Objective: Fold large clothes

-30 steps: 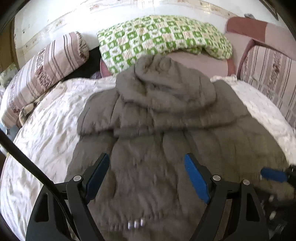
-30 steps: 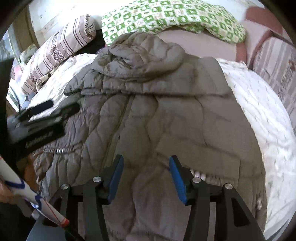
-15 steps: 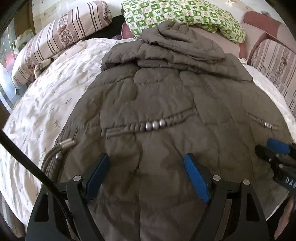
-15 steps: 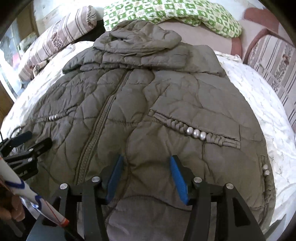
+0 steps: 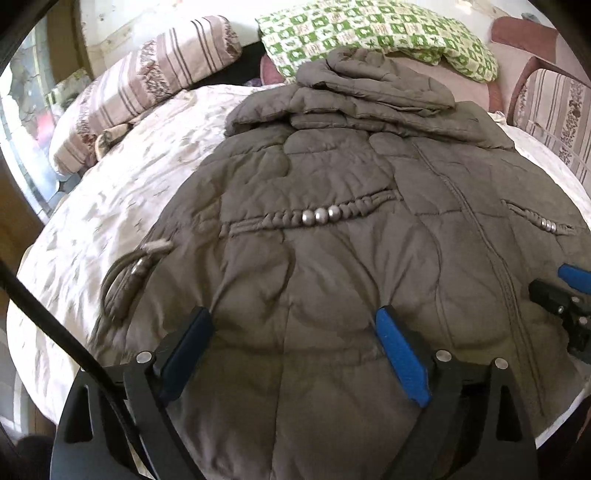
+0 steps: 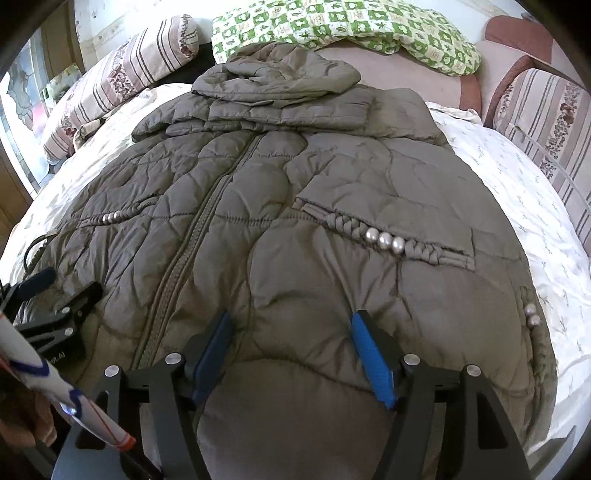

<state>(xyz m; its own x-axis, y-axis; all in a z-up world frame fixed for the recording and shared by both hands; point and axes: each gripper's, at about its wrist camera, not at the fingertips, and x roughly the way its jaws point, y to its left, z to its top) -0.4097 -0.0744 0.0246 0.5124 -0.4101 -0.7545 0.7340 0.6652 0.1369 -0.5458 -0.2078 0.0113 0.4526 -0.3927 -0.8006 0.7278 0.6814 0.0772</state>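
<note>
**Two grippers poised over quilted coat on bed**

A grey-brown quilted coat (image 5: 332, 258) lies front up on a bed (image 5: 110, 192) covered in a pale patterned sheet, its hood (image 6: 277, 77) bunched at the far end near a green-checked blanket (image 6: 351, 29). A striped bolster (image 5: 155, 81) rests at the far left and a striped cushion (image 6: 546, 122) at the far right.

The left gripper (image 5: 295, 332) hangs above the coat's near left panel, its jaws wide and opening. Padded fabric fills the view between and beneath the blue pads, but whether they touch it cannot be told; nothing is pinched. Beyond the tips, a braided pocket trim with three silver beads (image 5: 320, 215) crosses the panel, and a drawcord (image 5: 125, 277) loops off the coat's left edge onto the sheet.

The right gripper (image 6: 291, 339) hangs above the near right panel, just right of the closed zip (image 6: 192, 251) that runs up the middle of the coat. Its jaws stand fairly wide and are opening, with coat fabric below and between the pads and no fold gripped. A second beaded trim (image 6: 384, 240) lies ahead of its right finger.

Each gripper appears at the edge of the other's view, both over the hem end, side by side and apart. A white pole with blue and red markings (image 6: 55, 387) crosses the lower left corner of the right view.
</note>
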